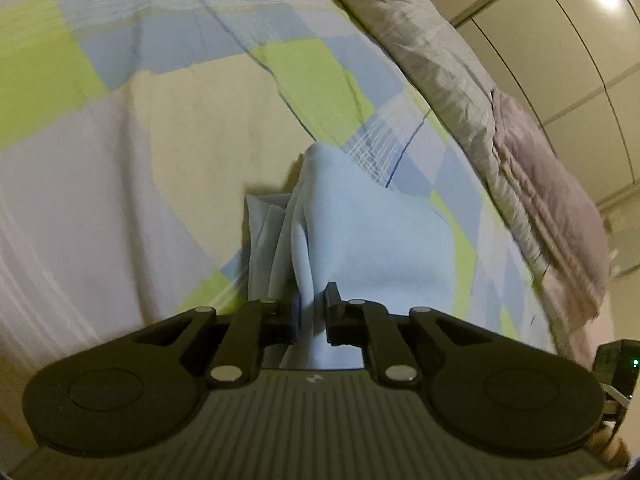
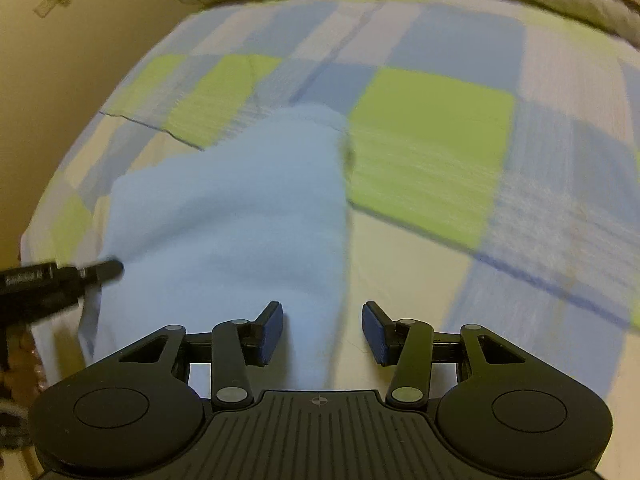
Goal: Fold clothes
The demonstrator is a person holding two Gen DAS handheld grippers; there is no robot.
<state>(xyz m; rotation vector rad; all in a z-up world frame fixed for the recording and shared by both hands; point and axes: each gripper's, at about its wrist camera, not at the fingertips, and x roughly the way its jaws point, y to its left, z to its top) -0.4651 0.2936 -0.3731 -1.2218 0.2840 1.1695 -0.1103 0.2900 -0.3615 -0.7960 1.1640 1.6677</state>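
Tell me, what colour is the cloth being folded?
Light blue cloth, clearest in the right wrist view.

No readable words, brand names or numbers appear in either view. In the right wrist view, a black bar-shaped part (image 2: 60,274) at the left edge carries a short line of pale lettering, too blurred to make out. The grey ribbed housing (image 2: 320,432) below the camera bears a small round crosshair mark near its top edge. In the left wrist view, the matching housing (image 1: 312,420) shows a small pale emblem near its top edge, too small to identify.
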